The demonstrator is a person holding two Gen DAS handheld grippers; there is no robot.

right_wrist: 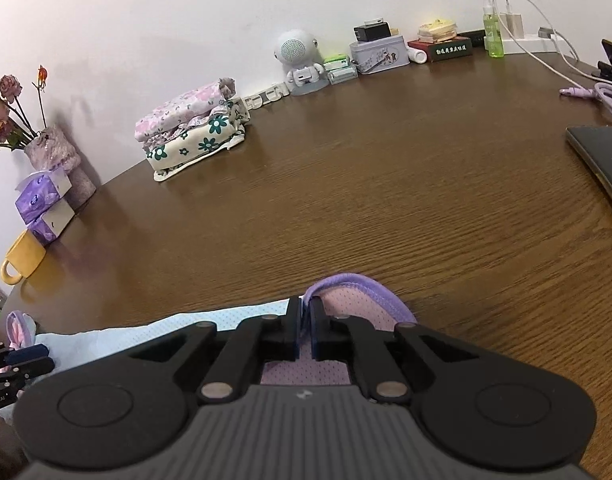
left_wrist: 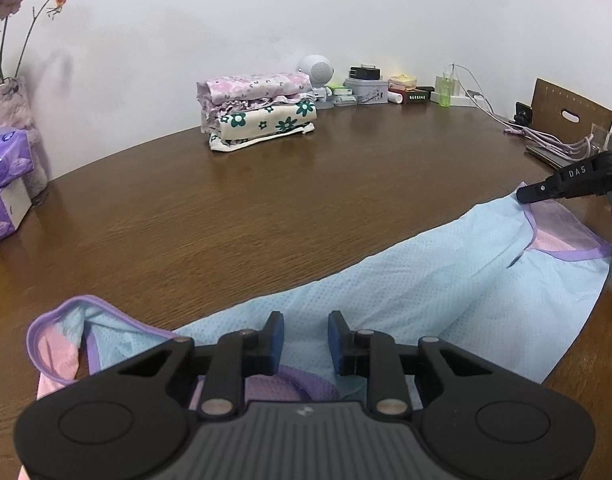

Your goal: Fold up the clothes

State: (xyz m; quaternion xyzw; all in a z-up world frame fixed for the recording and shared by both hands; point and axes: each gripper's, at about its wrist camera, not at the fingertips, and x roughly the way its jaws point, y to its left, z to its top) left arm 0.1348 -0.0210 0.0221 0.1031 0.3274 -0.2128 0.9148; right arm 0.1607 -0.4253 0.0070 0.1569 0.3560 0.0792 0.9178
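Far left, against the wall: vase of dried roses, purple tissue packs stacked in front of it, yellow mug lying on its side near the edge of the brown wooden surface.

Left claw hangs low over the near end of a light blue mesh garment. Jaws stand apart, blue pads showing, with blue mesh visible in the gap; nothing gripped. Purple-trimmed opening with pink lining lies just left of this claw.

Garment runs flat across the surface from left claw toward the right, edge to edge between the two tools.

Mid-back: folded stack of floral clothes, pink print on top, cream with green flowers beneath, well apart from the blue garment. Behind and right of it: small white robot-shaped speaker, tin box, green bottle, white cables.

Right claw pinched tight on the purple trim of the garment's other opening, pink mesh bunched under it. From the left wrist view the same claw tip sits on the far corner of the blue fabric.

Far right: dark flat slab, lilac cord.
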